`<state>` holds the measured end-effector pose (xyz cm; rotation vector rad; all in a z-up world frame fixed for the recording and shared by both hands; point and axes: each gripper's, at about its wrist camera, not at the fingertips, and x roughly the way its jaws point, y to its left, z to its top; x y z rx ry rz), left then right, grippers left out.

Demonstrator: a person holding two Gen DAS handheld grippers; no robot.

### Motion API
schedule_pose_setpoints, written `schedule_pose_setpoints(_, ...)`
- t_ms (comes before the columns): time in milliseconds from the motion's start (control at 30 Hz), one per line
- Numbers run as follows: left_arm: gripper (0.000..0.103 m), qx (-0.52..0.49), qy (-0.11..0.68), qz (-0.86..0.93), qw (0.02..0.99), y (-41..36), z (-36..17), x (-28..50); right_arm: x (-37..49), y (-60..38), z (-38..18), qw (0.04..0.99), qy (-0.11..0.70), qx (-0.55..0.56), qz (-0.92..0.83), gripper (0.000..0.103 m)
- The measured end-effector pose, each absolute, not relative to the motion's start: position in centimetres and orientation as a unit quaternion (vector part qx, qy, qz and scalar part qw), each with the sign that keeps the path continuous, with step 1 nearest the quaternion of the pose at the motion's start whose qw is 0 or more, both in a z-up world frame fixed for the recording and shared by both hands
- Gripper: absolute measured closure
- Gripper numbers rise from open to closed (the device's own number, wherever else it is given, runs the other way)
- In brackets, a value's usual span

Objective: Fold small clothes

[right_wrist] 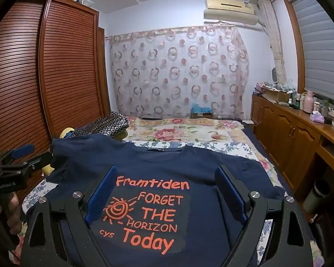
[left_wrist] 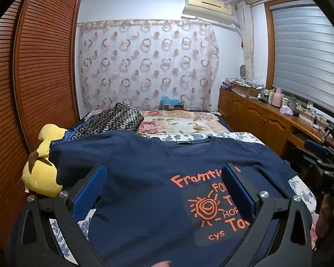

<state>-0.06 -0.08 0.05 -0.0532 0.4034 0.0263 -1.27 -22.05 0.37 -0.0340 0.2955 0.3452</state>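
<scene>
A navy T-shirt [left_wrist: 144,178] with orange print lies flat and face up on the bed, collar toward the far end; it also shows in the right wrist view [right_wrist: 167,162]. My left gripper [left_wrist: 167,173] hovers over the shirt's left chest, jaws wide open and empty. My right gripper [right_wrist: 165,173] hovers over the printed chest, jaws wide open and empty. The right gripper's body shows at the right edge of the left wrist view [left_wrist: 322,169]; the left gripper's body shows at the left edge of the right wrist view [right_wrist: 17,158].
A yellow plush toy [left_wrist: 41,173] lies by the shirt's left sleeve. A dark patterned cushion [left_wrist: 113,120] and a floral blanket [left_wrist: 180,122] lie beyond the collar. A wooden wardrobe [right_wrist: 55,66] stands on the left, and a cluttered wooden cabinet [right_wrist: 300,133] on the right.
</scene>
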Motion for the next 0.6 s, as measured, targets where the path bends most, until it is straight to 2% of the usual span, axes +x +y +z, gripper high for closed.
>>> schedule_pose_setpoints(600,0.000,-0.022,0.198,0.018,0.980,0.11,0.69,-0.53,-1.56,-21.98,0.38,0.974,0.146,-0.012,0.172,0.013)
